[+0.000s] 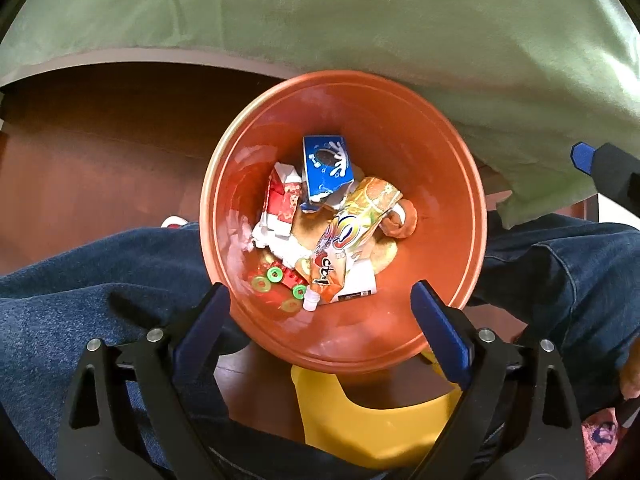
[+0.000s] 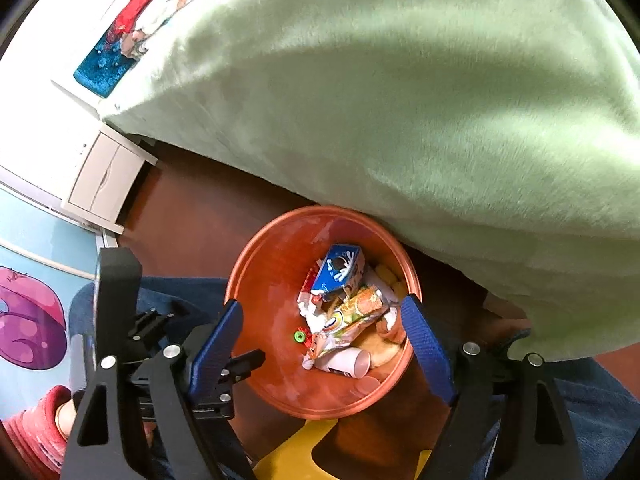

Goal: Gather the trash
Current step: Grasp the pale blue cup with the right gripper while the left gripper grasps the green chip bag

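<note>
An orange bin (image 1: 440,160) stands on the floor between the person's knees, seen from above. It holds a blue milk carton (image 1: 327,169), an orange juice pouch (image 1: 352,236), a red and white carton (image 1: 280,204), a red toy with green wheels (image 1: 276,282) and a white cup (image 2: 348,362). My left gripper (image 1: 324,300) is open and empty over the bin's near rim. My right gripper (image 2: 322,316) is open and empty above the bin (image 2: 260,280). The carton (image 2: 340,270) and pouch (image 2: 352,316) show there too.
A light green blanket (image 1: 400,32) hangs over the bed right behind the bin. Blue-jeaned legs (image 1: 100,280) flank the bin. A yellow stool (image 1: 376,408) sits below it. The left gripper's body (image 2: 120,320) is at left in the right wrist view. A white drawer unit (image 2: 104,176) stands at far left.
</note>
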The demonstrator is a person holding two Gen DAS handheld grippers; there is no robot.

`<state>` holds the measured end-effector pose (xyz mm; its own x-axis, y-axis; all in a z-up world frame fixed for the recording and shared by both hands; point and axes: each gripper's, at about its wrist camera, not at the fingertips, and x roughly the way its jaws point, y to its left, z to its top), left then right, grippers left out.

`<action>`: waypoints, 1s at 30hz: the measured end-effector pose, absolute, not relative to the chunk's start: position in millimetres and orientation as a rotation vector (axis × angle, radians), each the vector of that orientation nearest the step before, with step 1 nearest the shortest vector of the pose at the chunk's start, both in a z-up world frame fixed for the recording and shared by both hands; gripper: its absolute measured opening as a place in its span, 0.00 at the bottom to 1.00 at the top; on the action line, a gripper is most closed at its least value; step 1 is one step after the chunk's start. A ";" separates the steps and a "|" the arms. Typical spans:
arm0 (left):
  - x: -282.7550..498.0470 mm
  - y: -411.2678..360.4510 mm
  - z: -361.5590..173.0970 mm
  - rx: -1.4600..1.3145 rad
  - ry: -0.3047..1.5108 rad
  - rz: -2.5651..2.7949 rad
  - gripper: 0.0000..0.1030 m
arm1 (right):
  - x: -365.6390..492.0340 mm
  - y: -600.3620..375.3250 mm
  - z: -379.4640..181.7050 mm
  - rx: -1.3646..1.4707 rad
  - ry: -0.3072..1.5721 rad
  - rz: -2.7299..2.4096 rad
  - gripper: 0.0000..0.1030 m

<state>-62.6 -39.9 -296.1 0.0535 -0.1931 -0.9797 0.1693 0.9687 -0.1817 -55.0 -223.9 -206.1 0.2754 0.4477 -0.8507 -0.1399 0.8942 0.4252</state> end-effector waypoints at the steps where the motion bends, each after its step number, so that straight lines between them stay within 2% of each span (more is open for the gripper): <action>1: -62.5 -38.9 -292.8 -0.021 1.486 -0.278 0.87 | -56.5 -223.7 -203.1 0.290 1.222 0.407 0.77; 7: -56.4 -35.6 -251.5 -0.024 1.394 -0.299 0.87 | -48.5 -229.8 -152.2 0.303 1.112 0.450 0.77; 15: -22.4 -16.8 -158.4 -0.039 1.127 -0.297 0.87 | 17.8 -249.2 -69.6 0.252 0.889 0.429 0.81; 23: 48.6 6.2 -98.7 -0.085 0.963 -0.248 0.87 | 156.3 -251.9 -49.0 0.164 0.837 0.339 0.81; 30: 113.1 21.7 -86.4 -0.129 0.935 -0.232 0.87 | 281.3 -230.5 -53.4 -0.040 0.847 0.228 0.82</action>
<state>113.1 21.7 -86.4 0.5711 -0.2530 -0.7809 0.1413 0.9674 -0.2101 281.3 -230.5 -53.4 0.6393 0.1840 -0.7466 -0.2155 0.9749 0.0557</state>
